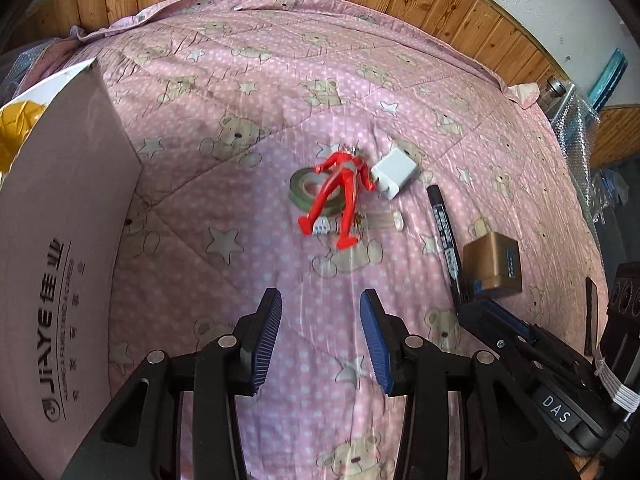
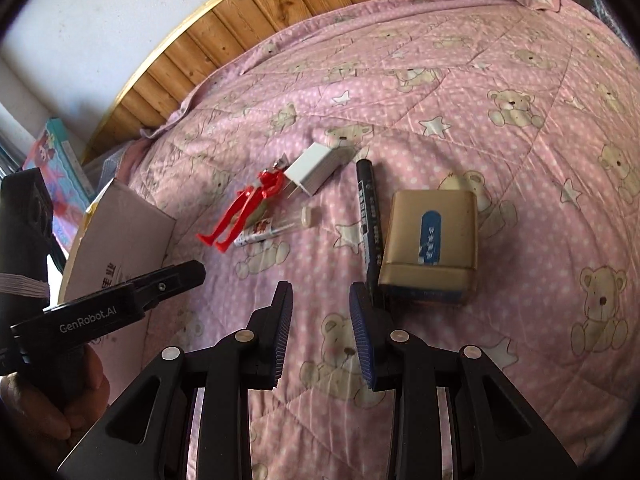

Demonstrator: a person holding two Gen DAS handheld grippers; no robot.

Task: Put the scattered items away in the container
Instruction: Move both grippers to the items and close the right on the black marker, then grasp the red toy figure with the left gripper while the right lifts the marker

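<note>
Both grippers hang wide apart and empty above the bed (image 1: 248,128): the left gripper (image 1: 320,300) faces the red figure (image 1: 340,196), the right gripper (image 2: 320,294) nears the black marker (image 2: 370,216).

counted what was lying on the pink bear-print quilt (image 1: 256,80): one red plastic action figure (image 1: 340,192), one white square charger plug (image 1: 394,171), one greenish roll of tape (image 1: 306,189) under the figure, one long black marker pen (image 1: 444,232), one tan rectangular box with a blue label (image 2: 434,236), and one small clear tube with a pale cap (image 2: 280,226). so six loose things in all, one of each kind. there was just one big cardboard carton with printed lettering (image 1: 60,260) too. two black grippers with blue pads were around, one left (image 1: 320,320) and one right (image 2: 320,312).
</note>
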